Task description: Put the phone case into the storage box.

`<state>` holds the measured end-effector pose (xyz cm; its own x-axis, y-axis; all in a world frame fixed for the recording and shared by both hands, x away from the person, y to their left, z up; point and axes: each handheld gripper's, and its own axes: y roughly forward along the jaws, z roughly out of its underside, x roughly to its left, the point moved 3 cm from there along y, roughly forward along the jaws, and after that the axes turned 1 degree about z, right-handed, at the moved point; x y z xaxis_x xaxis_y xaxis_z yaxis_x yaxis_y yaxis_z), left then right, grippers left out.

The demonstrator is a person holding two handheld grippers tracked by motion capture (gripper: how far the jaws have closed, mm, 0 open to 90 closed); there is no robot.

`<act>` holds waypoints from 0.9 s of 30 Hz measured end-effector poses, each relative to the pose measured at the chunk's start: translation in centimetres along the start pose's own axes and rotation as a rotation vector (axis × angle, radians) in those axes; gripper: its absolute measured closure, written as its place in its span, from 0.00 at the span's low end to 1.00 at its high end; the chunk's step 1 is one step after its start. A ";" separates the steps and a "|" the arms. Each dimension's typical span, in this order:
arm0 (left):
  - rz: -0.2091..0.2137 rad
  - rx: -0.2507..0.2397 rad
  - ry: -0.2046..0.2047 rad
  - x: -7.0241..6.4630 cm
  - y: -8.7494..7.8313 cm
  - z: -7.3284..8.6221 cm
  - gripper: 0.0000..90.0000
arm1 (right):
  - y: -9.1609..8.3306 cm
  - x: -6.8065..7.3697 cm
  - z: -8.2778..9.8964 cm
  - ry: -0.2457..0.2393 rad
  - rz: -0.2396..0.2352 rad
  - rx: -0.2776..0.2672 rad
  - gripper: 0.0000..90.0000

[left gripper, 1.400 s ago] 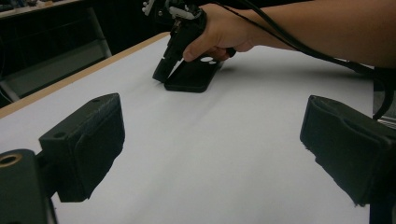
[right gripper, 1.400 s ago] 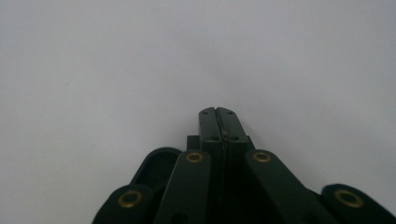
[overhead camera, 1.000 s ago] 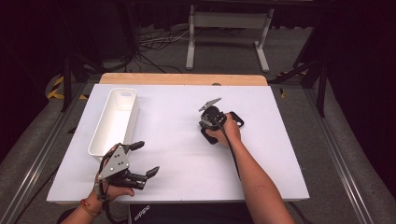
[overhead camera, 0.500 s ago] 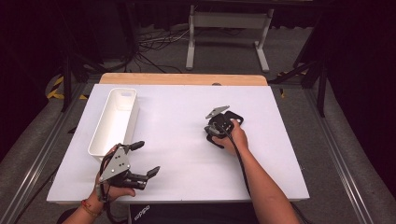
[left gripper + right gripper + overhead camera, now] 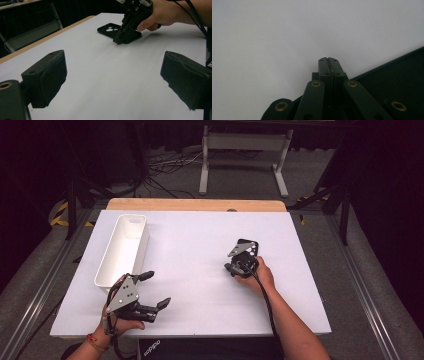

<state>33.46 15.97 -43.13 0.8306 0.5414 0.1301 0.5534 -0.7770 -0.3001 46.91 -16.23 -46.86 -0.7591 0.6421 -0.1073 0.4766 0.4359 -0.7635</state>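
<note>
Thing: flat black plastic phone case (image 5: 109,29) with camera cut-outs, lying on the white table (image 5: 200,245) right of the long white plastic bin (image 5: 122,249).
Right gripper (image 5: 235,268): jaws pressed together, tips down on the case's near end.
Left gripper (image 5: 155,290): jaws wide, empty, just below the bin.
Relation: case runs away from the right gripper's tips towards the table's far edge.
Nearer hand: the right.
</note>
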 end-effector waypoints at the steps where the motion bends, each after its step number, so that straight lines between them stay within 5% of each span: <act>1: 0.001 0.001 0.002 0.0 0.0 0.0 0.08 | -0.2 0.1 0.3 0.000 -0.003 0.001 1.00; 22: 0.007 0.009 -0.002 0.0 0.3 0.1 0.08 | -2.8 -0.7 3.4 0.015 0.011 0.000 0.99; 27: 0.007 0.017 -0.003 0.0 0.2 0.2 0.08 | -3.2 -0.9 3.6 0.024 0.007 -0.036 0.97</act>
<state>33.57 15.90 -43.36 0.8342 0.5370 0.1255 0.5466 -0.7751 -0.3168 44.47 -20.51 -46.62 -0.7446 0.6604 -0.0970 0.4980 0.4529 -0.7395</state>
